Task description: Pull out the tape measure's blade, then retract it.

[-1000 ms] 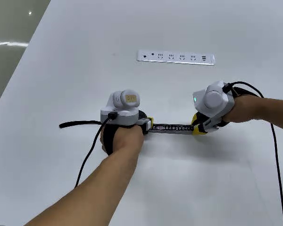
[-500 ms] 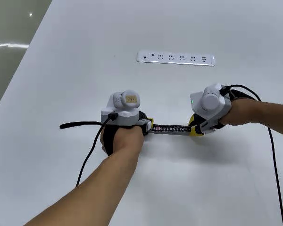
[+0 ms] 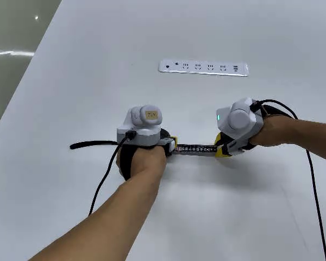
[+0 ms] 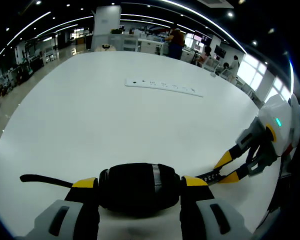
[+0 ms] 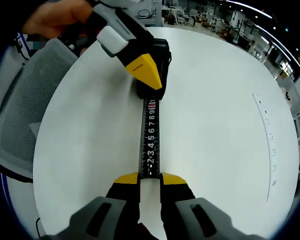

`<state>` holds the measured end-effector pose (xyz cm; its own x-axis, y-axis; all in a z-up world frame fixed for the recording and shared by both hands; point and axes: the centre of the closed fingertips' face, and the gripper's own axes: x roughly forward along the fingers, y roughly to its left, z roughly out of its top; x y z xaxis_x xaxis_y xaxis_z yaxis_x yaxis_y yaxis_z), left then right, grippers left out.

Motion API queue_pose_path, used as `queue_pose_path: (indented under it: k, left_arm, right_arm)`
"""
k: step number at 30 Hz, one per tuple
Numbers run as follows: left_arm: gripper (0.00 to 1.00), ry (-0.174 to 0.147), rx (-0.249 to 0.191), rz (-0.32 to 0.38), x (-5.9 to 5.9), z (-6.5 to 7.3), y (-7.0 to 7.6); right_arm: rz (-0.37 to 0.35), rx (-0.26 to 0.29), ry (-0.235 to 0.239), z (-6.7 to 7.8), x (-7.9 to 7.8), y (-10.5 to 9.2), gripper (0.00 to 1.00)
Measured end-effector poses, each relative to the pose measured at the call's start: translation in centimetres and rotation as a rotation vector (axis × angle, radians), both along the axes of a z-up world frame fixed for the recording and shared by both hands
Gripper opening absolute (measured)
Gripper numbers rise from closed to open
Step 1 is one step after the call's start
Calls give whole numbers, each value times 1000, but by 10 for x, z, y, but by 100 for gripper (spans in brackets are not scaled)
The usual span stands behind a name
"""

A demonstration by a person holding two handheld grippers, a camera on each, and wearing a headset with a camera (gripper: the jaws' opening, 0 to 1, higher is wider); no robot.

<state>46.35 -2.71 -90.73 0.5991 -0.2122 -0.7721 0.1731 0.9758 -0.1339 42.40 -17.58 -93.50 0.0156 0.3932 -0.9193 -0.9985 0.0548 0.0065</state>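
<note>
Two tongs engaged. Left tongs (image 4: 140, 181) clenched on tape measure case (image 4: 140, 194), lower centre of left gripper view. Right tongs (image 5: 150, 178) pinch blade (image 5: 151, 135) at its free end. Case prob. rigid, light: hold by flat sides. Blade prob. thin, springy, slick: grip near tip, feed back slowly. Vs. 1.0 s ago: right tongs nearer case, exposed blade shorter. Assy sits mid-frame on bench (image 3: 233, 206).
</note>
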Motion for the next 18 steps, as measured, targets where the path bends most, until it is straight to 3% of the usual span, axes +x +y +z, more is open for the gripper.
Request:
queue_pose_path:
  k: [18]
  left_arm:
    - [62,-4,0,-2,1,-1,0]
  right_arm:
    - [-3,18,2,-3,6,12,14]
